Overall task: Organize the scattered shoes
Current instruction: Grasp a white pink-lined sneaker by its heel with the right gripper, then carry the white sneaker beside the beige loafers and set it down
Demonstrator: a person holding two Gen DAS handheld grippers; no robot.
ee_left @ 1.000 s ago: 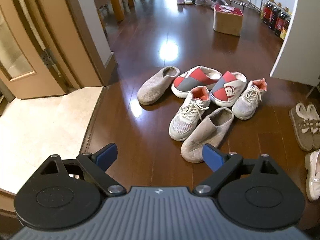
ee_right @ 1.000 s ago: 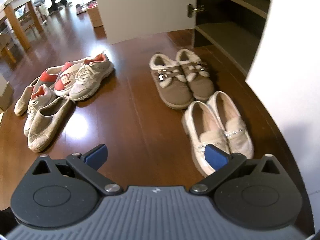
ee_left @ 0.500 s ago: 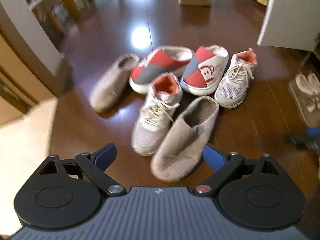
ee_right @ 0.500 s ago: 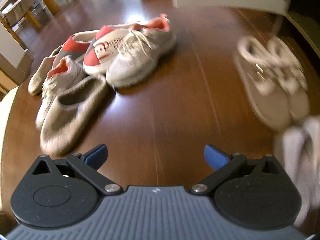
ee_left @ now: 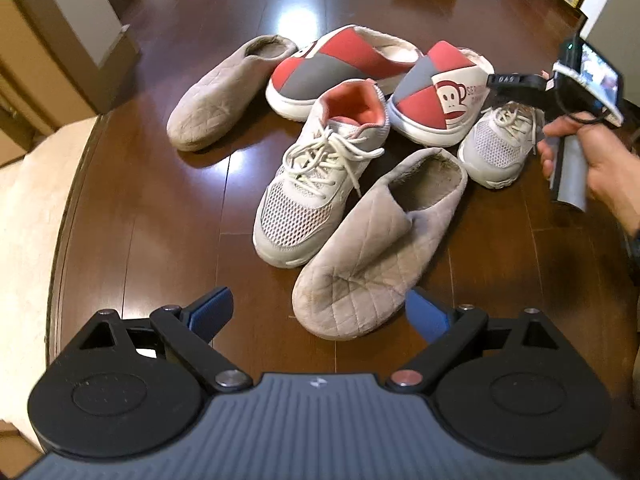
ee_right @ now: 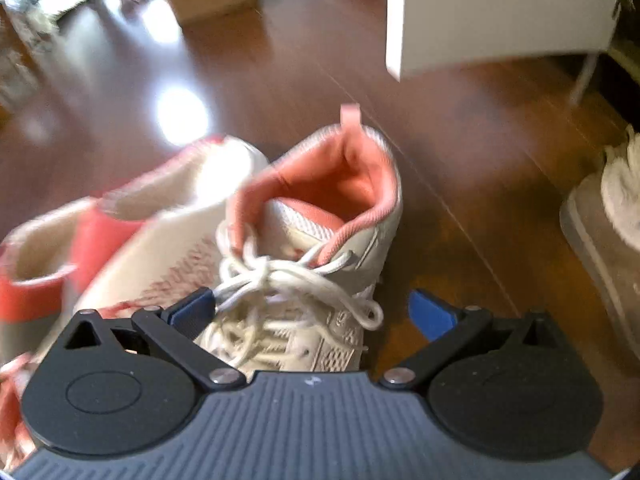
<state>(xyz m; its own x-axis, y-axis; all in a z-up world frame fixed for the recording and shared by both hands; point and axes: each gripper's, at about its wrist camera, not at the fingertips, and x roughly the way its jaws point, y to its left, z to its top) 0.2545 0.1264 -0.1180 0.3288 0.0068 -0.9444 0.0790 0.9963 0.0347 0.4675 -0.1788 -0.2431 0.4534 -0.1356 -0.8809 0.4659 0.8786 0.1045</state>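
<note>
Over the dark wood floor [ee_left: 160, 208], the left gripper [ee_left: 320, 312] hangs spread wide, the toe of a grey slipper [ee_left: 376, 240] just ahead of its fingers. Beside that slipper's far end, the right gripper [ee_right: 316, 312] straddles a white sneaker [ee_right: 320, 248]; its jaws have just been closing, pads not yet pressing. Behind the slipper lie its twin [ee_left: 228, 92], another sneaker [ee_left: 320, 172] and two red-grey slippers [ee_left: 340, 68].

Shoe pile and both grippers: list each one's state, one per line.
left gripper: open, above the near grey slipper.
right gripper: open, jaws just been closing, straddling the right sneaker.
near sneaker: upright, laced.
cabinet door: open.
</note>
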